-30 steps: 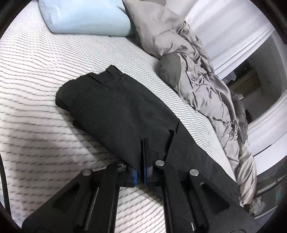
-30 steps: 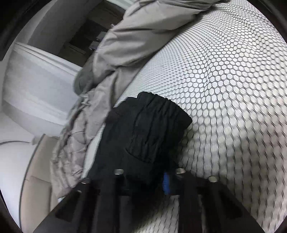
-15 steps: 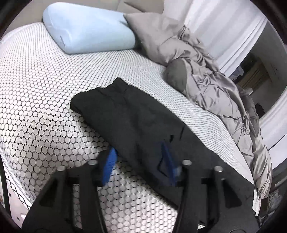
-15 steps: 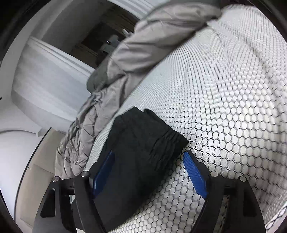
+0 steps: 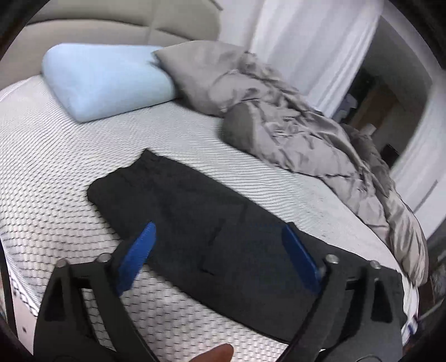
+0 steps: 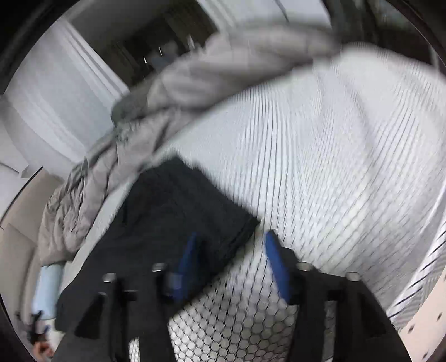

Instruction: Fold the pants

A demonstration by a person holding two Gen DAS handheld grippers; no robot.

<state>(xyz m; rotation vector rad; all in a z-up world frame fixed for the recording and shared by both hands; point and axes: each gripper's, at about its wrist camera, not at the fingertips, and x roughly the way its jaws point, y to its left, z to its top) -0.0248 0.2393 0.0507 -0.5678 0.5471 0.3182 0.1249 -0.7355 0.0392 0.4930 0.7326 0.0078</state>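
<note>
The pants [image 5: 200, 222] lie flat on the mattress [image 5: 50, 172], a long black strip running from near the middle of the bed toward its near edge. The mattress has a white cover printed with a dark honeycomb mesh.

The left gripper [image 5: 220, 250] is released, its blue pads [image 5: 138, 252] spread wide above the pants and touching nothing; the cloth shows between them. The right gripper [image 6: 232, 256] is also released, blue pads apart, poised over one end of the pants [image 6: 172, 211], where the corner of the cloth lies between the fingers. That view is blurred, so whether a pad brushes the fabric cannot be told.

Beyond the far end of the pants, a pale blue pillow [image 5: 106, 80] rests at the head of the mattress against a beige padded headboard [image 5: 125, 25]. Just beside it sits a grey pillow [image 5: 200, 72], and from there a crumpled grey duvet [image 5: 320, 144] trails along the far side of the mattress, well apart from the pants. Behind the duvet hang white curtains [image 5: 306, 41], with a dark doorway [image 5: 384, 105] to their right.
</note>
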